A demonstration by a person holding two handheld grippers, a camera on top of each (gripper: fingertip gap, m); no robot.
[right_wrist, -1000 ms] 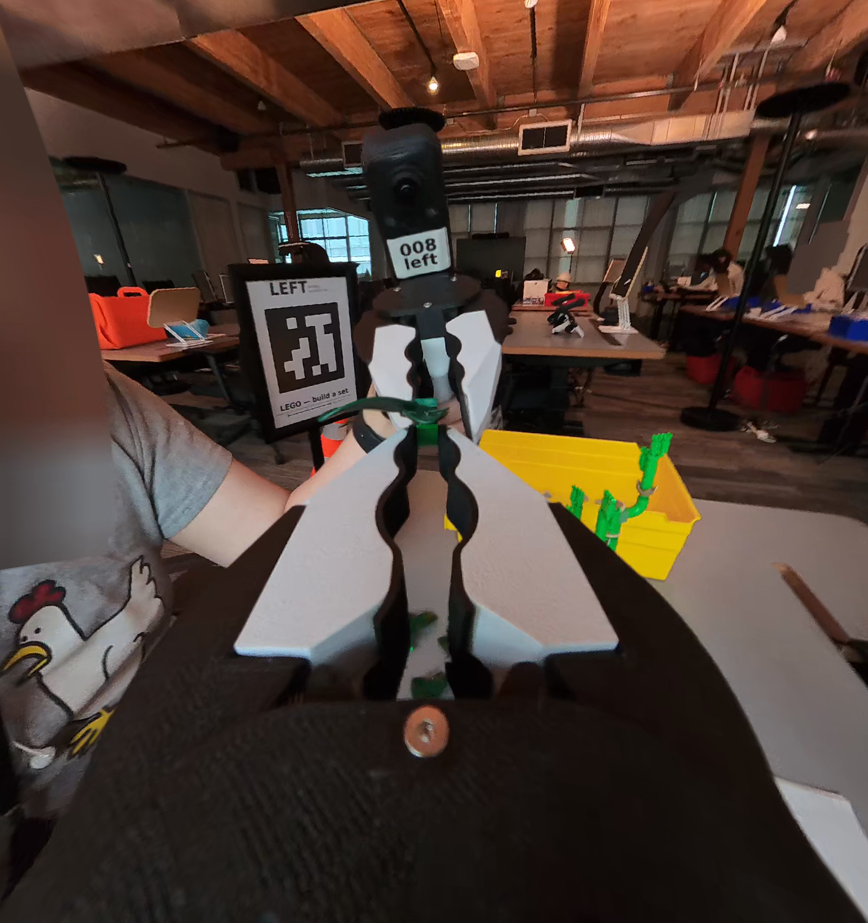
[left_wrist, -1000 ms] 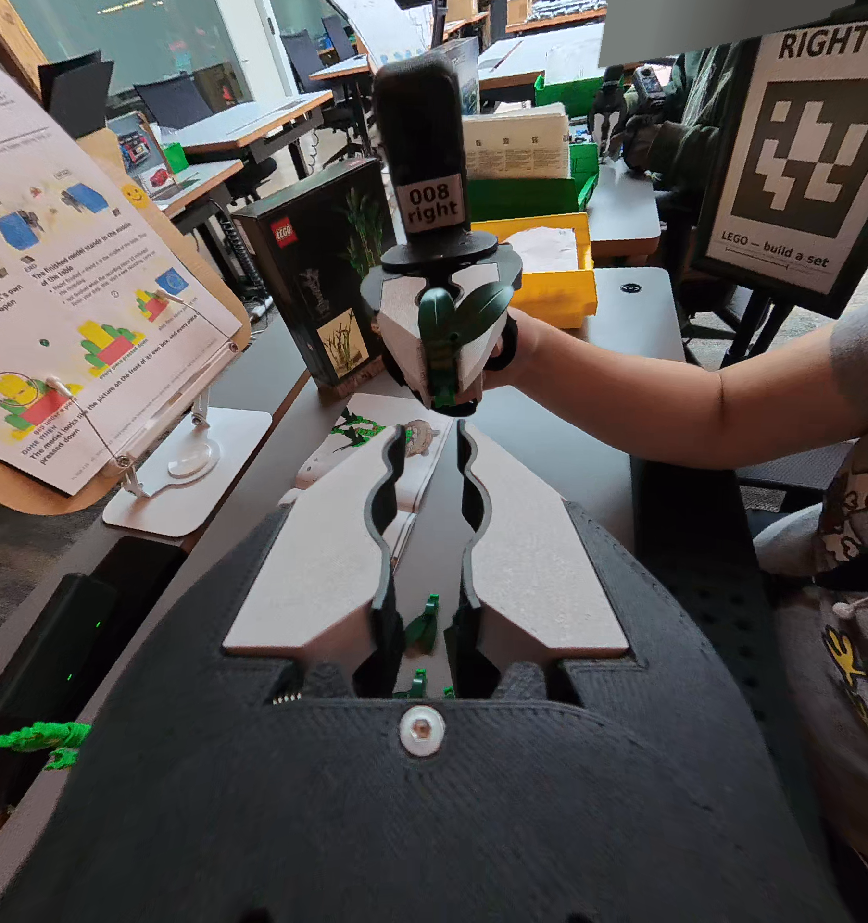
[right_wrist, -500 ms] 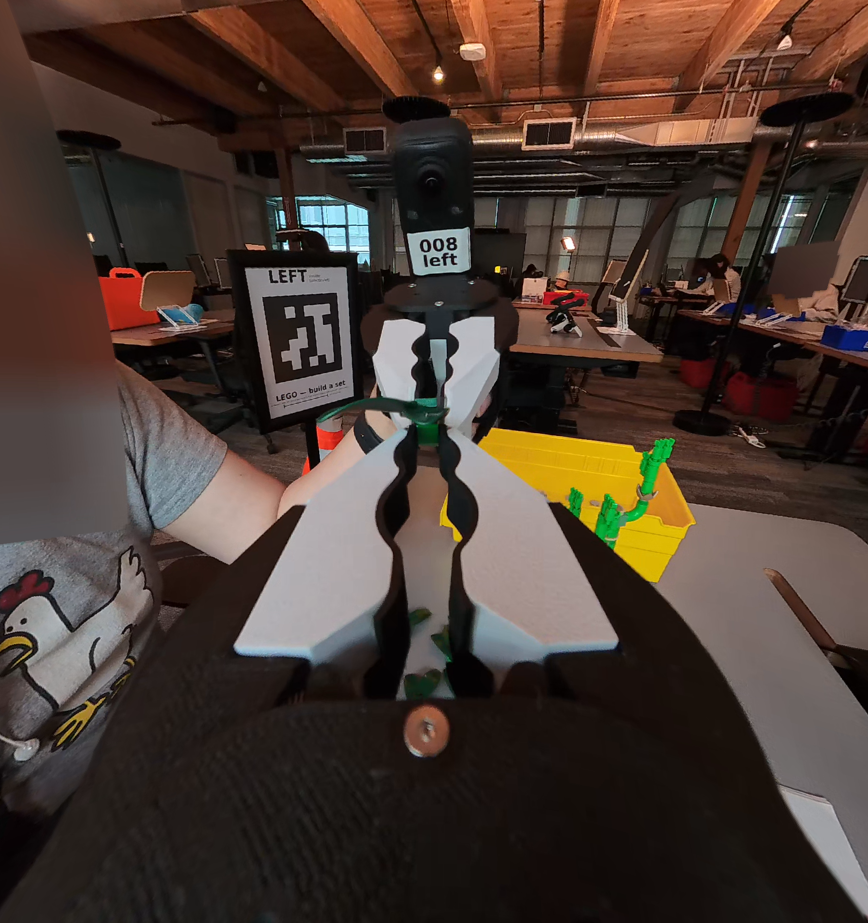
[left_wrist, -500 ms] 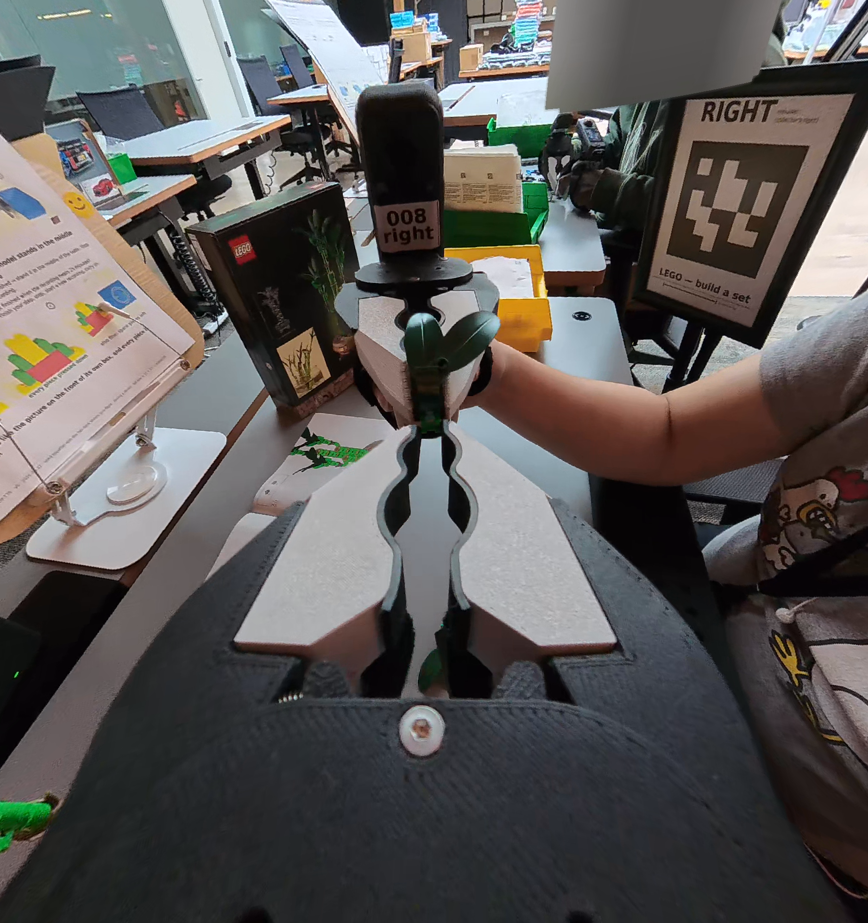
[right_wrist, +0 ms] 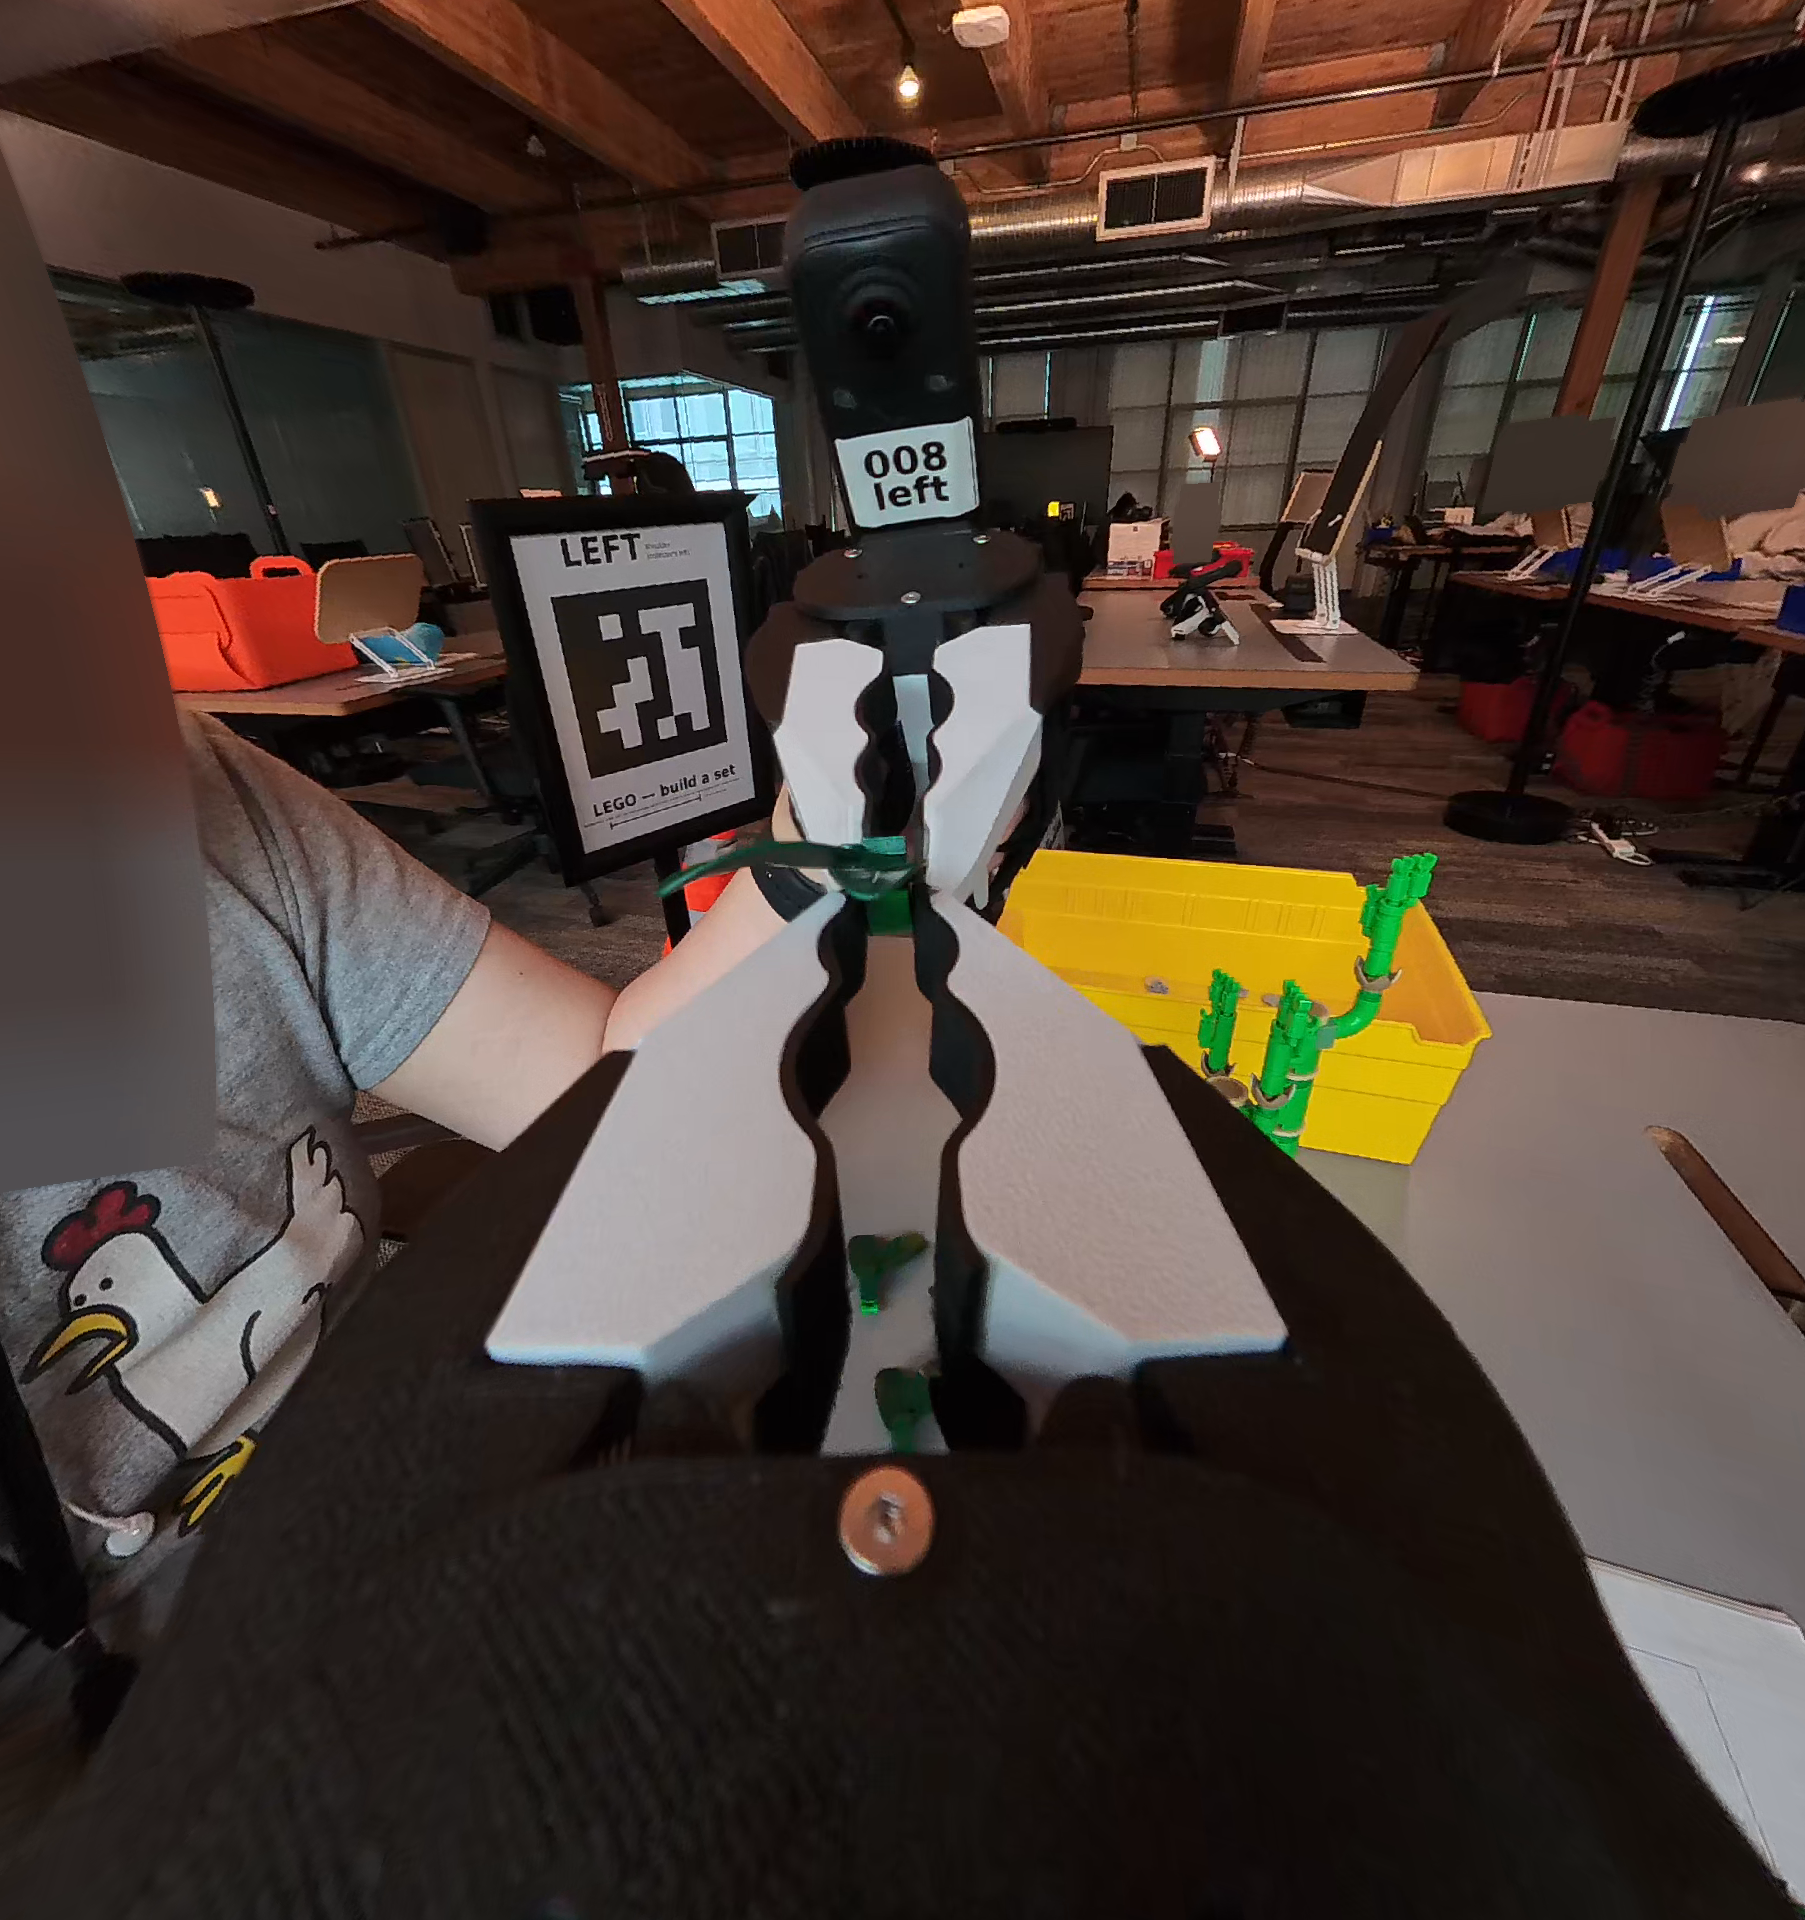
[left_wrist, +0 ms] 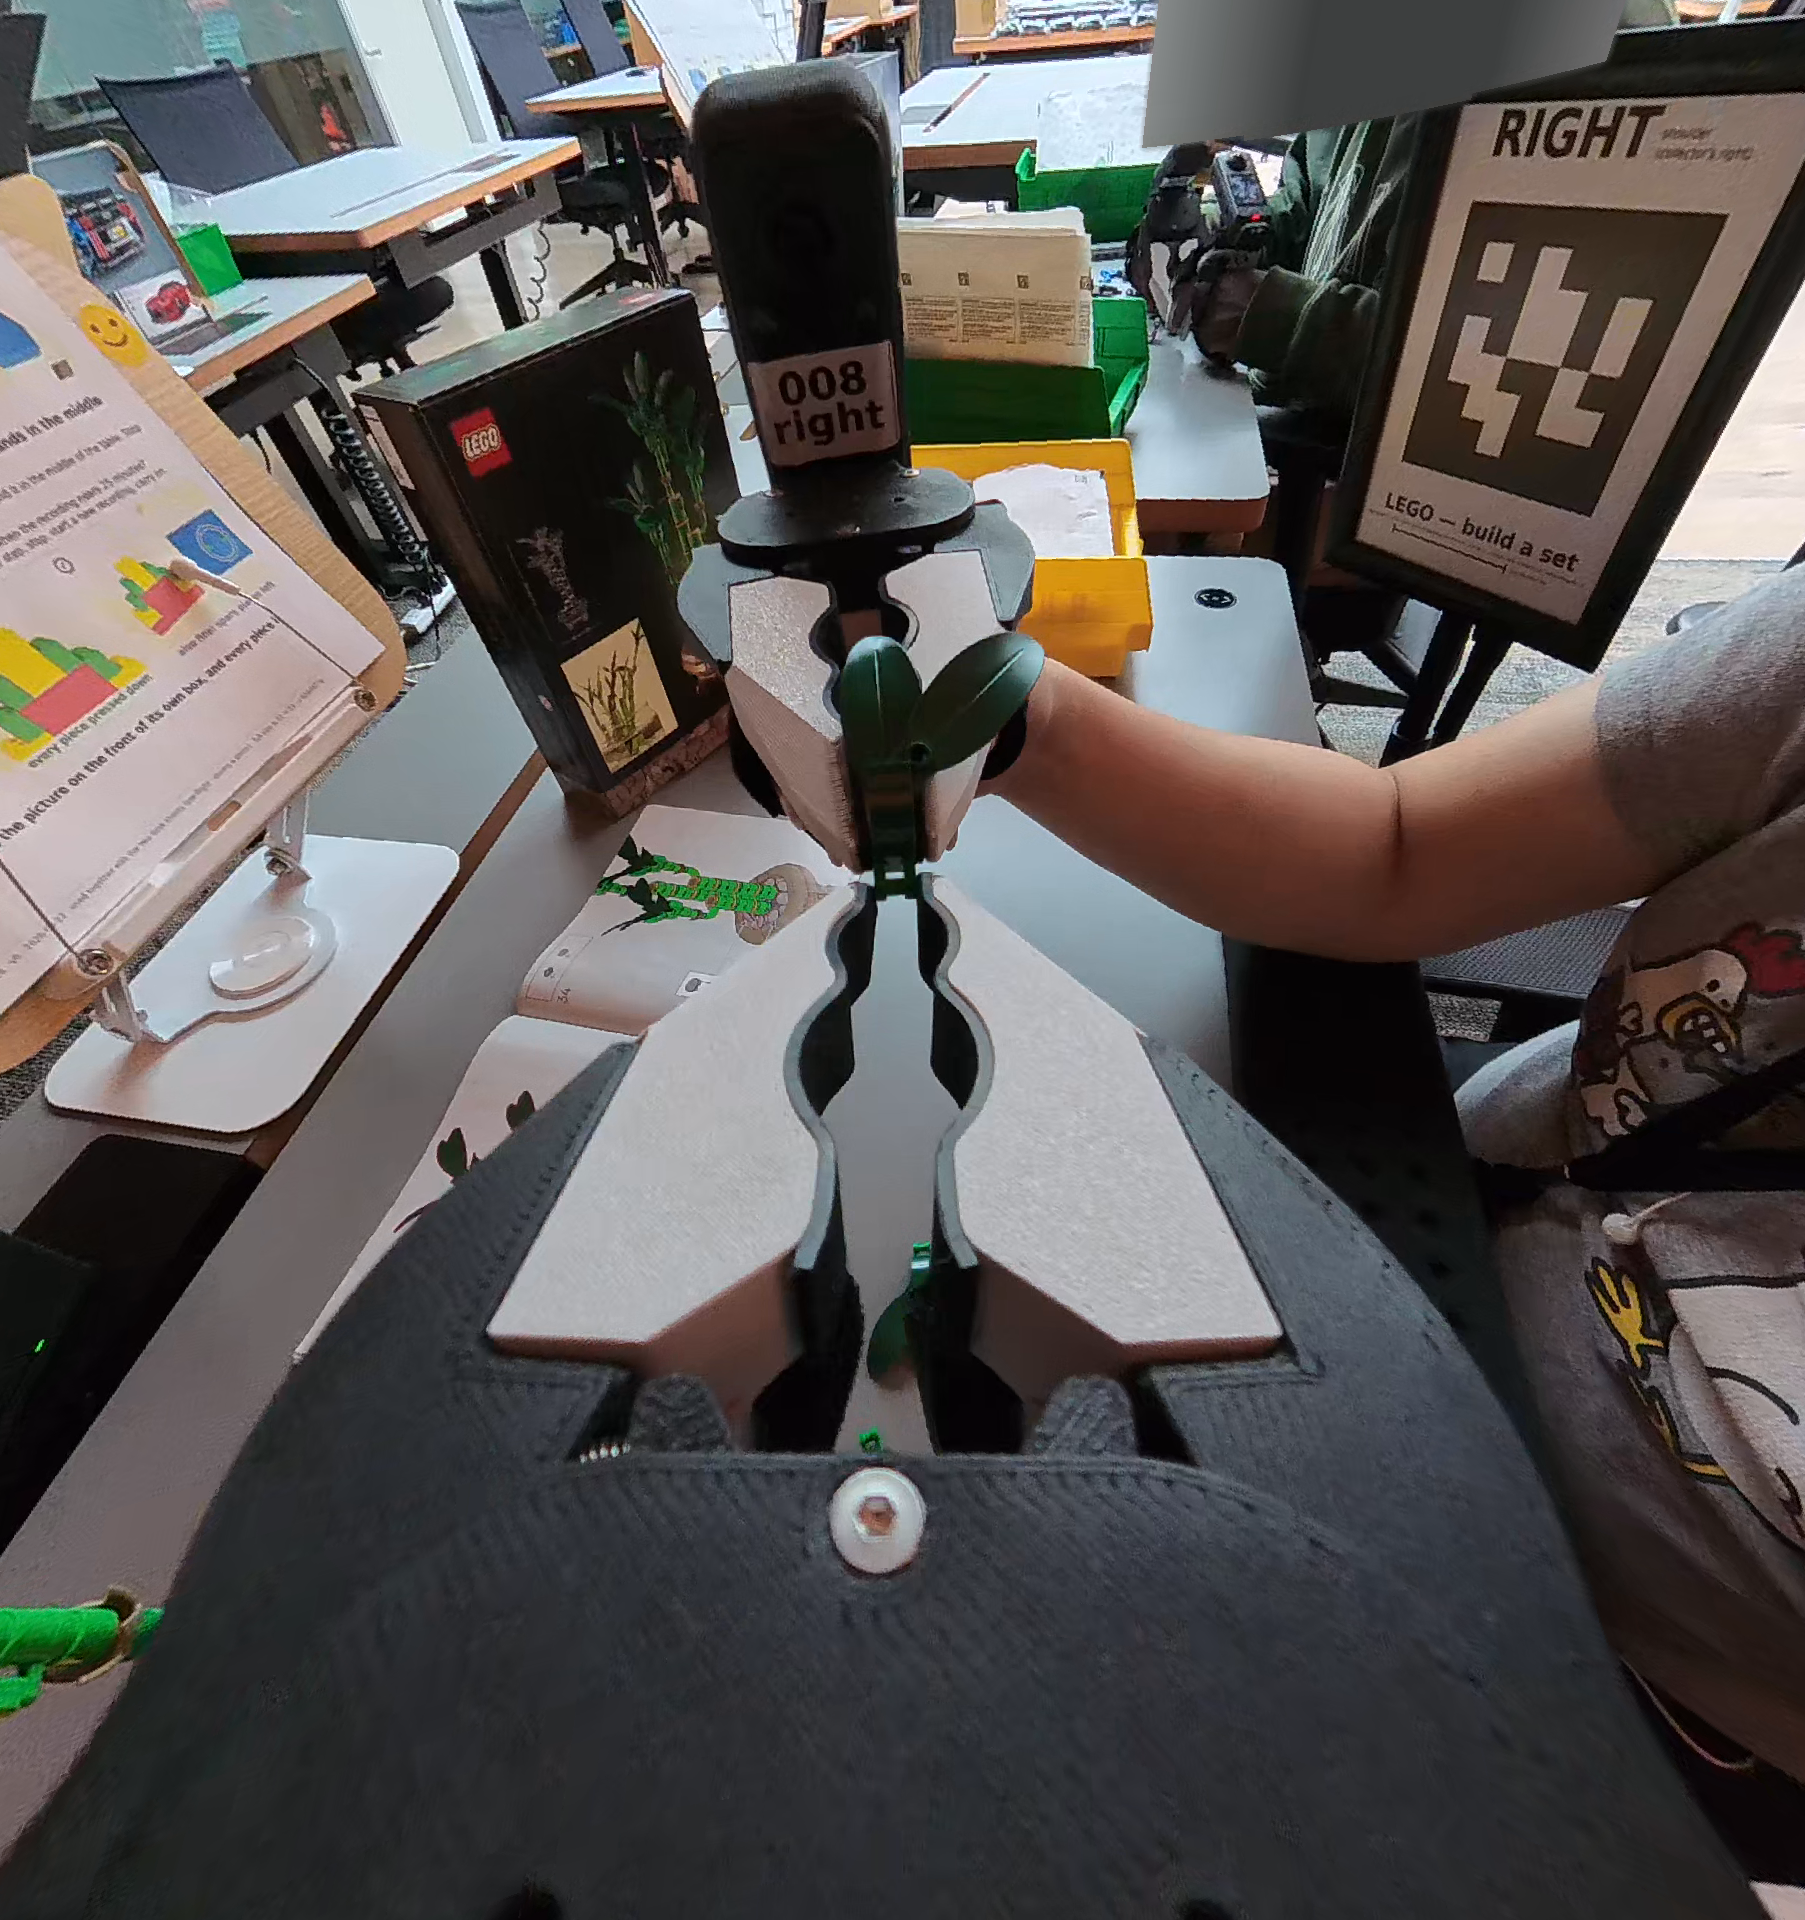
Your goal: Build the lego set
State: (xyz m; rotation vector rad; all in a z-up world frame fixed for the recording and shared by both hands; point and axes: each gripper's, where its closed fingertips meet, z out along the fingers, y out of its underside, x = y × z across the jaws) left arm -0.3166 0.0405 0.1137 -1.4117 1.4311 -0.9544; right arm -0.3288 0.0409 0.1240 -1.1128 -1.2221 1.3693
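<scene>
Left wrist view: both grippers, left (left_wrist: 890, 896) & right (left_wrist: 882, 831), pinched the leaf piece (left_wrist: 913, 717) above the tabletop (left_wrist: 1085, 925); light, stiff, small; hold the stem.

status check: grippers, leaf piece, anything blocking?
Left gripper and right gripper tip to tip above table, jaws of both closed on one dark green leaf piece. Held mid-air. Partly built bamboo stalks off to side; nothing blocking.

Place: open-plan office workshop
Ceiling: exposed wooden beams (right_wrist: 524, 73), metal ducts (right_wrist: 1324, 177)
Behind the yellow bin (right_wrist: 1189, 935): rows of tables (right_wrist: 1241, 655), tall windows (right_wrist: 1272, 416)
</scene>
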